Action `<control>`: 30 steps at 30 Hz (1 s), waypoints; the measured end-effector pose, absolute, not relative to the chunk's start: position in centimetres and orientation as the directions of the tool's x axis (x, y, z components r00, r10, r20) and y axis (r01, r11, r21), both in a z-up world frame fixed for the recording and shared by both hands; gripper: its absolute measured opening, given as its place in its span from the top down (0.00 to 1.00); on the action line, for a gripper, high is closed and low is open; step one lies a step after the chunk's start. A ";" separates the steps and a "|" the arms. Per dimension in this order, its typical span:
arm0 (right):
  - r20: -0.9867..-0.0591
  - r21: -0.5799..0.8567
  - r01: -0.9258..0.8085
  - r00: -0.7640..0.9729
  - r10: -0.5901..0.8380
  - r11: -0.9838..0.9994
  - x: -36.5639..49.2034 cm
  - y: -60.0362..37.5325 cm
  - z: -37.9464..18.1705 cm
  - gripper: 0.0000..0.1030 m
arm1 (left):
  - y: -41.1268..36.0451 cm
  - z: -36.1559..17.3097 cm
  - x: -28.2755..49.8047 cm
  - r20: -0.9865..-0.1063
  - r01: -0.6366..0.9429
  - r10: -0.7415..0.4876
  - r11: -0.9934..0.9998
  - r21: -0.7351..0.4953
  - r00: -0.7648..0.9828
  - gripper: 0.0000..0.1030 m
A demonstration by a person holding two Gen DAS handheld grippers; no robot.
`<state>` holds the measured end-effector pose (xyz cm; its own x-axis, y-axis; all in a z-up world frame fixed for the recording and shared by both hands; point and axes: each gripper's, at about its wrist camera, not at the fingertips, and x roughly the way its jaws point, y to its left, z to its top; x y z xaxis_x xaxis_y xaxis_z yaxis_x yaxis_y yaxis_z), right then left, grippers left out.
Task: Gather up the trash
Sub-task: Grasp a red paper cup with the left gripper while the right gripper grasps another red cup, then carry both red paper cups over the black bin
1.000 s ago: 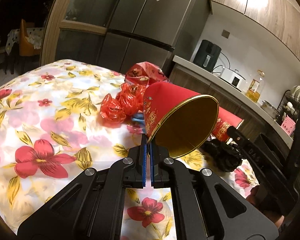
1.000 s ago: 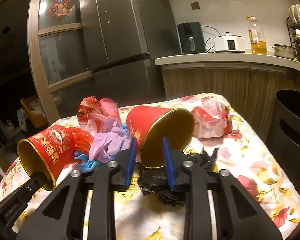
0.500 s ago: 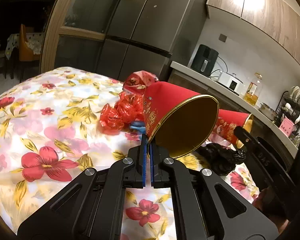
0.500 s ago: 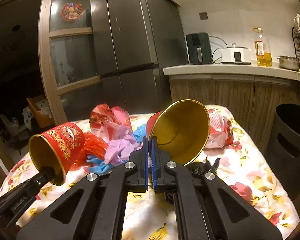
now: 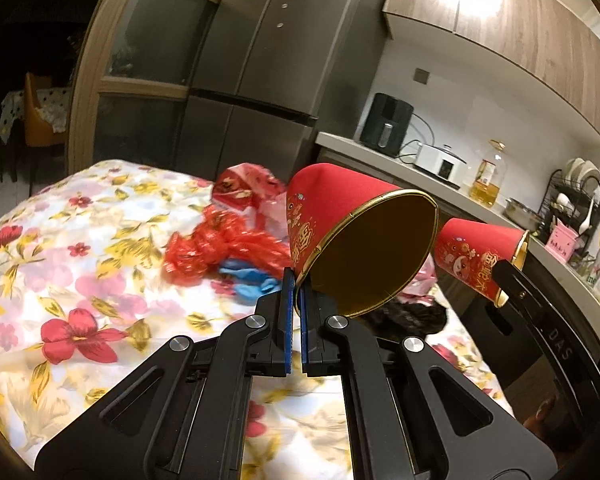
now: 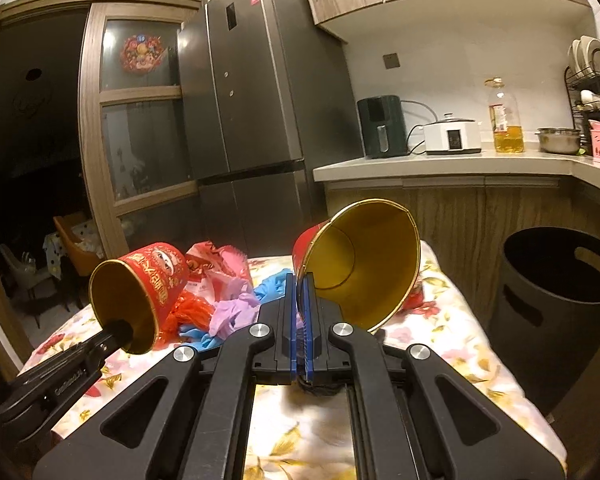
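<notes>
Each gripper pinches the rim of a red paper cup with a gold inside. My left gripper [image 5: 296, 286] is shut on one cup [image 5: 352, 236], held above the floral tablecloth [image 5: 80, 264]. My right gripper [image 6: 299, 286] is shut on the other cup [image 6: 364, 264], also lifted off the table. In the left wrist view the right gripper's cup [image 5: 476, 260] shows at the right; in the right wrist view the left gripper's cup [image 6: 140, 292] shows at the left. Crumpled red wrappers [image 5: 220, 246], blue gloves [image 5: 244, 280], a purple glove [image 6: 236, 304] and a black bag [image 5: 412, 316] lie on the cloth.
A black trash bin [image 6: 556, 300] stands on the floor right of the table. Behind are a dark refrigerator [image 6: 252, 120] and a counter [image 6: 440, 164] with an air fryer, a cooker, an oil bottle and a dish rack. A glass door [image 6: 140, 120] is at the left.
The right gripper closed on the second cup's rim and raised it off the table. Both grippers have risen with their cups; the left one kept its grip.
</notes>
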<state>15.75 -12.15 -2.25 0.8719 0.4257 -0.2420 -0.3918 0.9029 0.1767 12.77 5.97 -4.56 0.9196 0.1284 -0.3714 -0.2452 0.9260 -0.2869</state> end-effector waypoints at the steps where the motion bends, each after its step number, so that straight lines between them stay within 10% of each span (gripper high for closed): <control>1: -0.238 0.177 -0.388 0.875 0.422 0.904 15.6 -12.5 -2.1 0.96 | 5.4 -4.2 12.8 -0.366 -0.236 0.123 0.930 -0.282 0.922 0.99; 30: -0.143 0.197 -0.162 0.971 0.192 0.967 14.2 -24.0 0.8 0.96 | -6.4 1.0 18.4 -0.287 0.007 -0.062 0.982 -0.190 0.956 0.99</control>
